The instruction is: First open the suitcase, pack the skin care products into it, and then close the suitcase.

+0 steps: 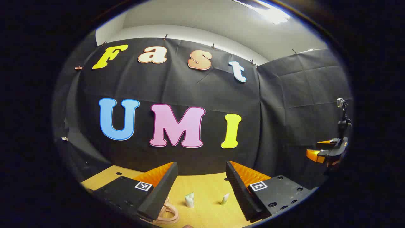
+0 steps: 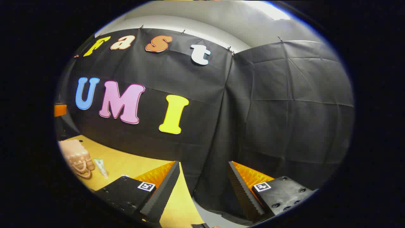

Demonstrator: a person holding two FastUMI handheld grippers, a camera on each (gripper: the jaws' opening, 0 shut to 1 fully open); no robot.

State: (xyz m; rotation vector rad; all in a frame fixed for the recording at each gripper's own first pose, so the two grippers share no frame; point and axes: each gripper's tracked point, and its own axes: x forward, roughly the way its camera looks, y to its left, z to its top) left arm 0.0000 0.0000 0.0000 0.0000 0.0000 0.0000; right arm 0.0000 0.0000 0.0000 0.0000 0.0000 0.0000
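While I hold both claws up above the table, each one looks level at the booth's black cloth wall rather than down at the work. My left gripper [image 1: 201, 177] has its fingers spread wide with nothing between them, and through the gap I see the yellow wooden table [image 1: 207, 185]. My right gripper [image 2: 204, 177] is likewise agape and empty, hovering over the table's right-hand edge, where the wood [image 2: 126, 161] ends and a grey floor shows below. In the left gripper view my right gripper [image 1: 326, 152] also shows far off at the right, raised against the cloth.

The cloth [image 2: 269, 110] hangs in two panels that meet at a corner, clipped along the top, with a pale wall and a ceiling light above.

The suitcase [image 2: 77, 156], a small pinkish case, lies closed on the table at the far left of the right gripper view, its handle turned toward me. In the left gripper view just its handle end [image 1: 167, 213] peeks out beside my left finger. A pale tube [image 2: 102, 167] lies flat just right of the case, its long axis running away from me and slightly left. In the left gripper view two skin care tubes [image 1: 190, 200] [image 1: 225, 199] stand near each other between my fingers, the right one tilted.
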